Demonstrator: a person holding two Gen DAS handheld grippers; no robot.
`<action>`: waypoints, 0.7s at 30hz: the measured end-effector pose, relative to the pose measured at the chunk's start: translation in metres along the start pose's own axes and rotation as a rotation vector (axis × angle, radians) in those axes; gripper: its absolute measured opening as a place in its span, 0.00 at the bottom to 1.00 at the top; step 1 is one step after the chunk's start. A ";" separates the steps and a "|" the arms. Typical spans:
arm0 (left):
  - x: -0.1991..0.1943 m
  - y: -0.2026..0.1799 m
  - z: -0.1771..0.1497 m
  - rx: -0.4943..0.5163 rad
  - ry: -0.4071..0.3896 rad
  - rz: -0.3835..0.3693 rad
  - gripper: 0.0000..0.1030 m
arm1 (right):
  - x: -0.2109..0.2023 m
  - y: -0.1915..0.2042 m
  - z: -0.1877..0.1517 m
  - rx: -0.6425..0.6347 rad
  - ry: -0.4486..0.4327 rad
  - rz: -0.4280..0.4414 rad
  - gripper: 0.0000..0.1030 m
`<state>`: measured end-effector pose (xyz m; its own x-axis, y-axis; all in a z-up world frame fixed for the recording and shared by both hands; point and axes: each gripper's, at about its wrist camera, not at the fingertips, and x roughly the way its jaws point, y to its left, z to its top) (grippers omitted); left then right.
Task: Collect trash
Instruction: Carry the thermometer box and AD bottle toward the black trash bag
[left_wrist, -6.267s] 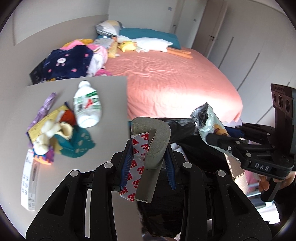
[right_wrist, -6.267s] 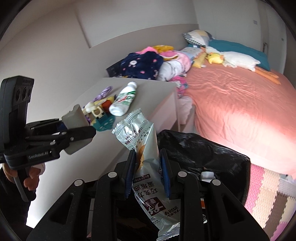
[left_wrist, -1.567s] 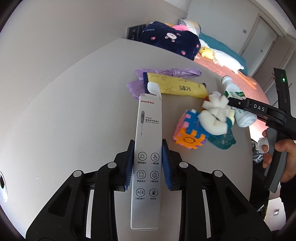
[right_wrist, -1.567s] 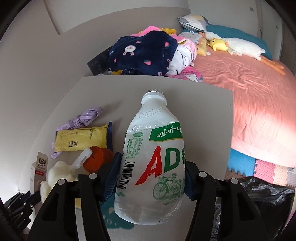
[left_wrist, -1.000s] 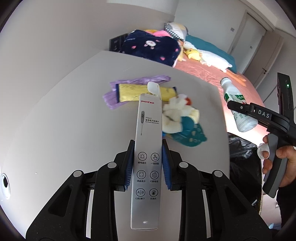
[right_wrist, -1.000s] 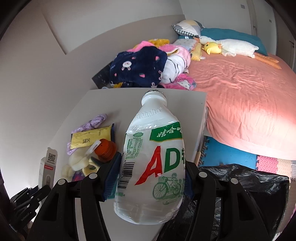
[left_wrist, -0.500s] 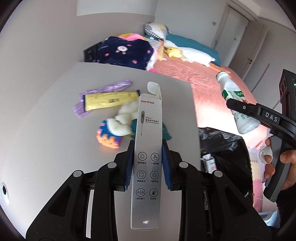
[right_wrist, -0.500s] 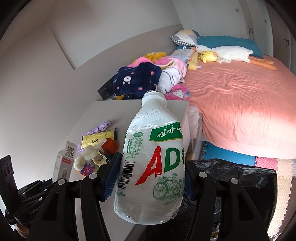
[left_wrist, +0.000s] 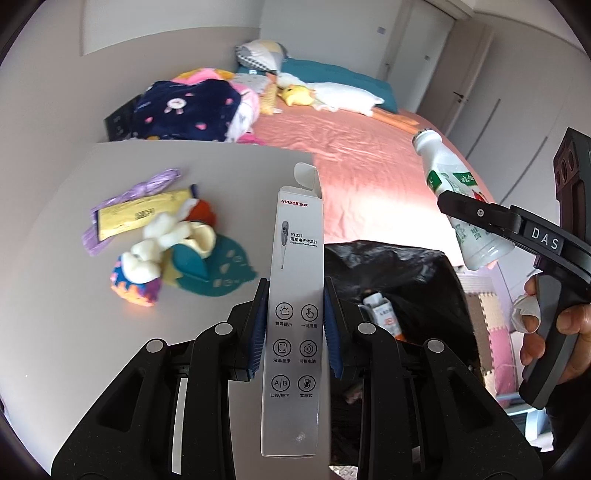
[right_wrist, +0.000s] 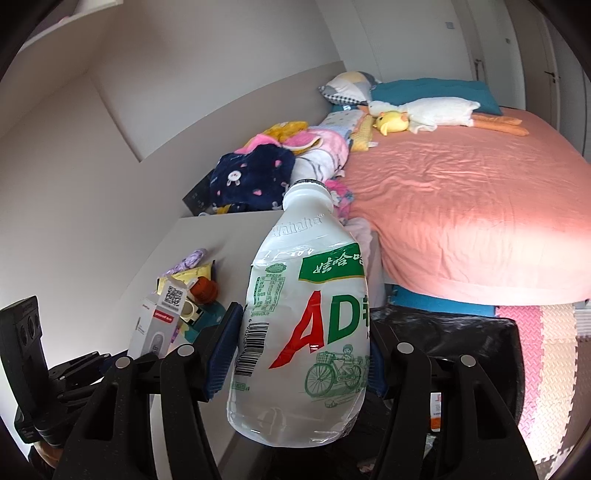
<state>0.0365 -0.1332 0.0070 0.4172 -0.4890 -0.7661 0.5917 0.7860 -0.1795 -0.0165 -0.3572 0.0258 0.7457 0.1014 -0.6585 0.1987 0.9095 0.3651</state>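
1. Left gripper (left_wrist: 295, 325): jaws narrow, blue pads clamped on both long sides of a tall silver-white thermometer box (left_wrist: 295, 295). Box stands upright in centre frame, top flap open.
2. Right gripper (right_wrist: 301, 354): jaws mid-width, pads pressed on the flanks of a white plastic drink bottle (right_wrist: 306, 332). Green and red label, neck pointing up and away, no cap visible.
3. Left wrist view also catches that bottle (left_wrist: 458, 206) at right of frame, tilted, neck toward upper left, held in the right gripper (left_wrist: 476, 218). A person's hand (left_wrist: 554, 332) grips the handle at the right edge.
4. Black trash bag (left_wrist: 402, 269): mouth open, lower centre-right in the left view, just right of the box and below the bottle. Some packaging already inside (left_wrist: 384, 317). In the right view the bag (right_wrist: 461, 332) sits behind the bottle, lower right.
5. Grey table (left_wrist: 110, 332) fills the left of the left view. Still lying on it: yellow packet (left_wrist: 140, 216) over a purple wrapper (left_wrist: 155, 182), plus a clump of toys (left_wrist: 166, 254) — white plush, teal piece, foam block.
6. Right view, lower left: left gripper body (right_wrist: 55, 380) with the box (right_wrist: 155, 325) in it, over the table edge.
7. Background: bed with salmon sheet (right_wrist: 461, 206), clothes pile (right_wrist: 258, 173), plush duck (right_wrist: 391, 122), pillows.
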 end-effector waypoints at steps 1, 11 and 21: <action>0.001 -0.003 0.001 0.007 0.002 -0.007 0.27 | -0.003 -0.002 -0.001 0.005 -0.003 -0.005 0.59; 0.011 -0.039 0.005 0.072 0.027 -0.066 0.27 | -0.028 -0.030 -0.012 0.049 -0.028 -0.042 0.59; 0.023 -0.073 0.010 0.137 0.054 -0.127 0.27 | -0.052 -0.060 -0.016 0.097 -0.066 -0.090 0.59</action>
<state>0.0091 -0.2055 0.0089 0.2981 -0.5571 -0.7751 0.7272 0.6585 -0.1936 -0.0775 -0.4111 0.0279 0.7618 -0.0087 -0.6478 0.3251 0.8700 0.3706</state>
